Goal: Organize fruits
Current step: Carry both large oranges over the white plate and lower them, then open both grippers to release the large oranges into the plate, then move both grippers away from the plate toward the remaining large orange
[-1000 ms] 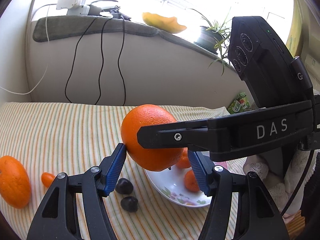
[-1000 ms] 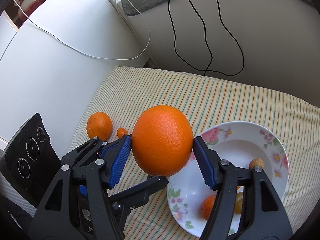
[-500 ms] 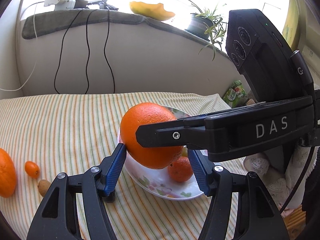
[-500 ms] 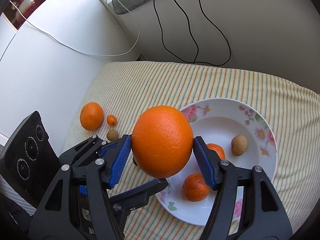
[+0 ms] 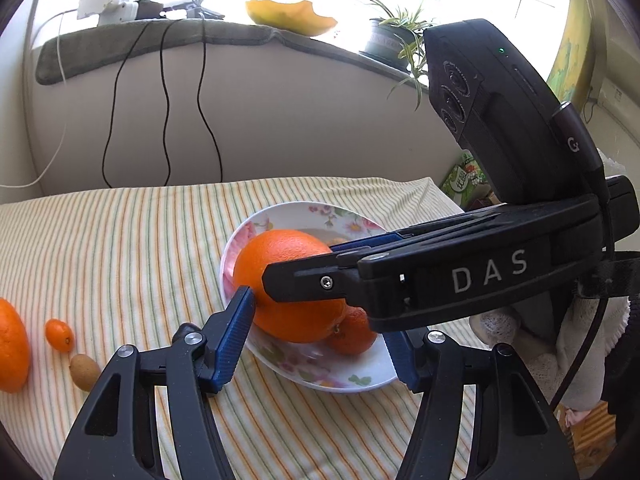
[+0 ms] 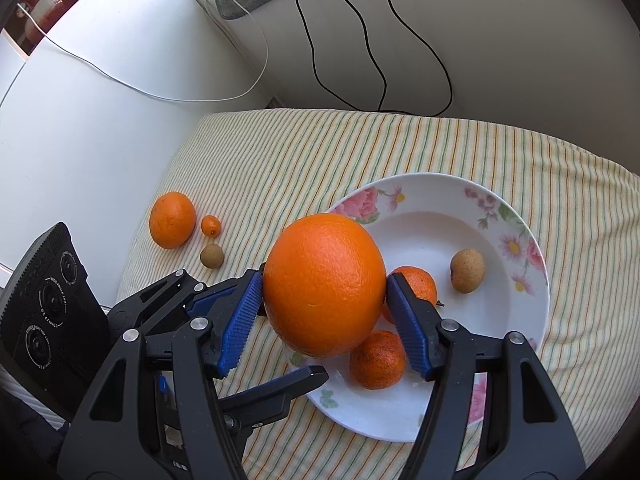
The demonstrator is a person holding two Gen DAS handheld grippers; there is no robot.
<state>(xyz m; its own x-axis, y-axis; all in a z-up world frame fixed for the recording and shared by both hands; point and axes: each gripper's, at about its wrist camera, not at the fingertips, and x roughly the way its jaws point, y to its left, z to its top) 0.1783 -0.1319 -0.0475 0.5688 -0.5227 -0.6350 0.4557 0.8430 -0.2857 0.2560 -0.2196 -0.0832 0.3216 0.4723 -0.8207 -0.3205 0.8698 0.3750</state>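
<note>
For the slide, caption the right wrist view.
Right gripper holds a large orange over a floral plate.

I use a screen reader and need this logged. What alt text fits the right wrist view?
The right gripper clamps a large orange between its blue pads over the near edge of a floral plate, which holds two small tangerines and a brown fruit. On the striped cloth beyond lie another orange, a kumquat and a brown fruit.
</note>
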